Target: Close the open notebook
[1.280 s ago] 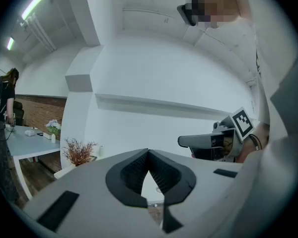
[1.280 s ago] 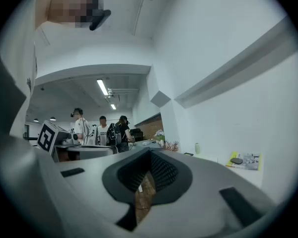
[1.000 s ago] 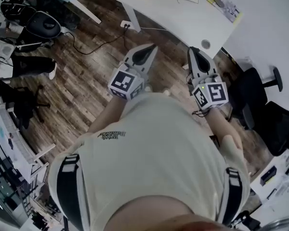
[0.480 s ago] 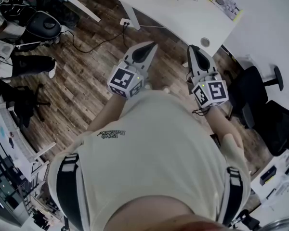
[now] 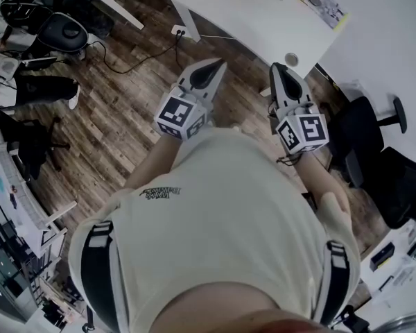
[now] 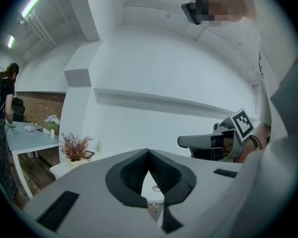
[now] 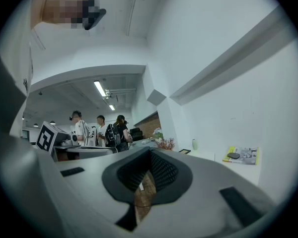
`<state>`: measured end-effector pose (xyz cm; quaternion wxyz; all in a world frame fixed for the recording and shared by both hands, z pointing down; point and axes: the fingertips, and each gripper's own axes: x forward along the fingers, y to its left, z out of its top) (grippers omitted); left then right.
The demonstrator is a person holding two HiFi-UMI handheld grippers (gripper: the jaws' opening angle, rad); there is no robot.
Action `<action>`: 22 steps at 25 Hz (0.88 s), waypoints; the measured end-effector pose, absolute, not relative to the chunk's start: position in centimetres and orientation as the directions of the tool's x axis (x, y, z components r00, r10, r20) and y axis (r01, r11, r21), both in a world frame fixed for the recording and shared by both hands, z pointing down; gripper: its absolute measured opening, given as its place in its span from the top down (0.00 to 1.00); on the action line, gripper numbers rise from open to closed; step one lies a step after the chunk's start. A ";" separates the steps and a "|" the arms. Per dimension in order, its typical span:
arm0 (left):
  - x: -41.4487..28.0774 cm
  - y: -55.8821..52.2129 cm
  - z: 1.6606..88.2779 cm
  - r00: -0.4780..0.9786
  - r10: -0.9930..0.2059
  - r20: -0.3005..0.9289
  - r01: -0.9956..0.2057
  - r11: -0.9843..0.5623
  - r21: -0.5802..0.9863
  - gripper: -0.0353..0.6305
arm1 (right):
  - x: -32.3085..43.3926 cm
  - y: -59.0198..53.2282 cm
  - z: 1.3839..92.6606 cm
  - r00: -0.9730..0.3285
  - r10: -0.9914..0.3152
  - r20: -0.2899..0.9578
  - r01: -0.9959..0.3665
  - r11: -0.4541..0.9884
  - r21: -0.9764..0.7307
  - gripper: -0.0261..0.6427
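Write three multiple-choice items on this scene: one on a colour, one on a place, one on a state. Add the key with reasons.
1. The floor is:
A. brown wood planks
B. green carpet
C. white tile

2. The yellow-edged booklet lies:
A. on the floor
B. on the white table
C. between a gripper's jaws

3. The left gripper has its jaws:
A. wide open
B. shut on a pen
C. shut, with nothing between them

Key:
1 A: the head view shows brown planks.
2 B: it rests on the white tabletop.
3 C: the left gripper view shows the tips meeting, with nothing between them.
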<state>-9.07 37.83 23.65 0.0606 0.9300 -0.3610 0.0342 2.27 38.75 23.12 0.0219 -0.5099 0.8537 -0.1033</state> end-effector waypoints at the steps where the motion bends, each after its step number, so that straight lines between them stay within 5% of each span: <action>1: -8.9 37.9 23.6 0.735 -0.670 0.105 -0.678 -0.730 0.086 0.93 | 2.4 38.8 23.1 -0.481 -0.874 0.065 -0.865 0.461 -0.198 0.96; 22: -7.2 35.1 24.9 0.717 -0.692 0.082 -0.697 -0.713 0.075 0.93 | 3.9 35.9 23.3 -0.499 -0.866 0.034 -0.858 0.488 -0.162 0.96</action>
